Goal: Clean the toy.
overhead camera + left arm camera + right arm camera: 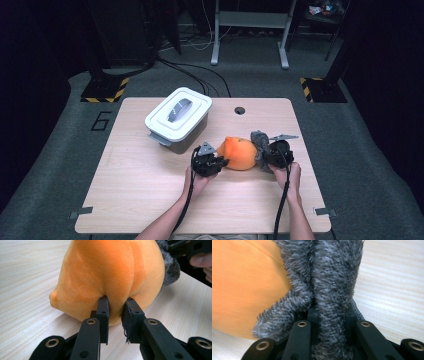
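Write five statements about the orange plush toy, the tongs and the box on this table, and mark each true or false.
1. The left tongs pinch a fold of the orange plush toy. True.
2. The right tongs are open and free of anything. False: they are shut on the toy's grey furry part.
3. The white box has its lid on. True.
4. The toy lies inside the box. False: it rests on the table.
5. The box stands right of the toy. False: left.

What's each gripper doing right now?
Left gripper: shut on a fold of the orange plush.
Right gripper: shut on the plush's grey fur.
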The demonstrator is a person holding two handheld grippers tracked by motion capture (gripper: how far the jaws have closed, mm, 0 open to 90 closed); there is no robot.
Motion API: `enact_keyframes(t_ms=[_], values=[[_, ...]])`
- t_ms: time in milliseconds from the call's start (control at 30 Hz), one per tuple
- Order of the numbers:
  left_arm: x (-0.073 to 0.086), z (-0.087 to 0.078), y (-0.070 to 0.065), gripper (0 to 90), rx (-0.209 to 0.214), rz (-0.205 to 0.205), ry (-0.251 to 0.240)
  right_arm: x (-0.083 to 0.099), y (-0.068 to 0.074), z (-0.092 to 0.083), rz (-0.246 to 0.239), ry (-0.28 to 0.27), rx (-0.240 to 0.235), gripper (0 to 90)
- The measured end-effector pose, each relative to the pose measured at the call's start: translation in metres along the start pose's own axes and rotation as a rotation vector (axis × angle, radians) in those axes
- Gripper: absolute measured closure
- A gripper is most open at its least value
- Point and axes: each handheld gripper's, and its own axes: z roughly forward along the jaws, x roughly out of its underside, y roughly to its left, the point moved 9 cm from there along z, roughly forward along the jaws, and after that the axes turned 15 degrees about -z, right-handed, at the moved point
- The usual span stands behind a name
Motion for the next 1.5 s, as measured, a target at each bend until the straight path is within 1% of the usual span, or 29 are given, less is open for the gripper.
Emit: enact_keyframes(t_ms=[33,100,133,167,200,300,367,400,433,467,533,633,667,733,767,833,867,900,967,1000,1067,1100,1133,1200,1233,1333,1367,1400,1500], values=[[0.0,0.0,0.0,76.1,0.0,-0.001,0.0,0.0,0.0,0.0,0.0,0.0,0.0,74.7],[0.0,0.0,0.0,76.1,0.0,0.0,0.0,0.006,-0.001,0.008,0.006,0.034,-0.003,74.7],[0.0,0.0,0.0,76.1,0.0,-0.001,0.0,0.006,-0.001,0.008,0.006,0.034,-0.003,74.7],[0.0,0.0,0.001,76.1,-0.001,-0.001,0.0,0.008,-0.001,0.011,0.001,0.047,-0.003,74.7],[0.0,0.0,0.001,76.1,-0.002,0.002,0.001,0.013,0.001,0.017,0.016,0.076,-0.014,74.6],[0.001,-0.001,0.002,76.1,0.0,0.003,0.003,0.015,0.002,0.023,0.014,0.086,-0.024,74.6],[0.001,-0.001,0.001,76.1,0.0,-0.003,0.001,0.016,0.004,0.022,0.029,0.096,-0.023,74.6],[0.001,-0.001,0.001,76.1,0.0,-0.005,0.0,0.015,0.002,0.023,0.004,0.083,-0.022,74.6],[0.001,-0.001,0.0,76.0,-0.001,-0.01,-0.001,0.014,0.001,0.022,0.003,0.08,-0.022,74.6],[0.0,-0.001,0.001,76.0,-0.004,-0.002,-0.004,0.014,0.0,0.019,0.014,0.077,-0.022,74.7],[0.0,-0.002,0.001,76.0,-0.003,-0.004,-0.007,0.012,-0.003,0.013,0.016,0.049,-0.004,75.1],[0.0,-0.003,0.001,76.0,-0.004,-0.007,-0.007,0.006,-0.007,-0.002,0.01,0.005,0.013,75.5],[-0.001,-0.003,0.001,75.9,-0.005,-0.007,-0.007,0.001,-0.007,-0.014,0.011,-0.02,0.011,75.5],[-0.001,-0.003,0.002,75.9,-0.007,-0.008,-0.01,-0.002,-0.006,-0.019,0.012,-0.031,0.01,75.5],[-0.001,-0.003,0.002,75.9,-0.007,-0.008,-0.01,-0.01,-0.007,-0.032,-0.018,-0.067,0.013,75.4],[-0.001,-0.003,0.001,75.8,-0.007,-0.019,-0.014,-0.013,-0.005,-0.037,-0.01,-0.079,0.007,75.4],[-0.001,-0.003,0.001,75.8,-0.009,-0.008,-0.014,-0.017,-0.004,-0.042,-0.024,-0.098,0.009,75.4],[-0.001,-0.003,0.001,75.8,-0.009,-0.001,-0.011,-0.026,0.001,-0.053,-0.041,-0.125,0.003,75.4],[-0.001,-0.003,0.001,75.8,-0.011,0.005,-0.01,-0.03,0.005,-0.057,-0.047,-0.137,-0.001,75.4],[-0.002,-0.003,0.001,75.8,-0.011,0.006,-0.01,-0.033,0.007,-0.059,-0.061,-0.148,-0.003,75.3],[-0.001,-0.003,0.001,75.8,-0.011,0.0,-0.011,-0.041,0.015,-0.065,-0.077,-0.169,-0.029,75.3],[-0.001,-0.003,0.001,75.8,-0.011,0.0,-0.011,-0.049,0.023,-0.07,-0.084,-0.192,-0.049,75.3],[-0.001,-0.003,0.001,75.8,-0.011,0.0,-0.01,-0.049,0.023,-0.07,-0.084,-0.192,-0.049,75.3],[-0.002,-0.003,0.001,75.8,-0.01,-0.001,-0.01,-0.058,0.031,-0.075,-0.09,-0.221,-0.084,75.3],[-0.002,-0.003,0.001,75.8,-0.01,0.002,-0.01,-0.065,0.039,-0.079,-0.093,-0.236,-0.114,75.3],[-0.002,-0.003,0.001,75.8,-0.009,0.018,-0.01,-0.071,0.046,-0.081,-0.103,-0.251,-0.143,75.2],[-0.001,-0.002,0.0,75.8,-0.003,0.01,-0.009,-0.074,0.05,-0.081,-0.101,-0.255,-0.159,75.2],[-0.001,-0.003,0.0,75.8,-0.004,0.022,-0.003,-0.077,0.054,-0.08,-0.105,-0.263,-0.174,75.2],[-0.001,-0.003,-0.001,75.8,-0.003,0.024,0.002,-0.083,0.064,-0.075,-0.12,-0.255,-0.188,75.0]])
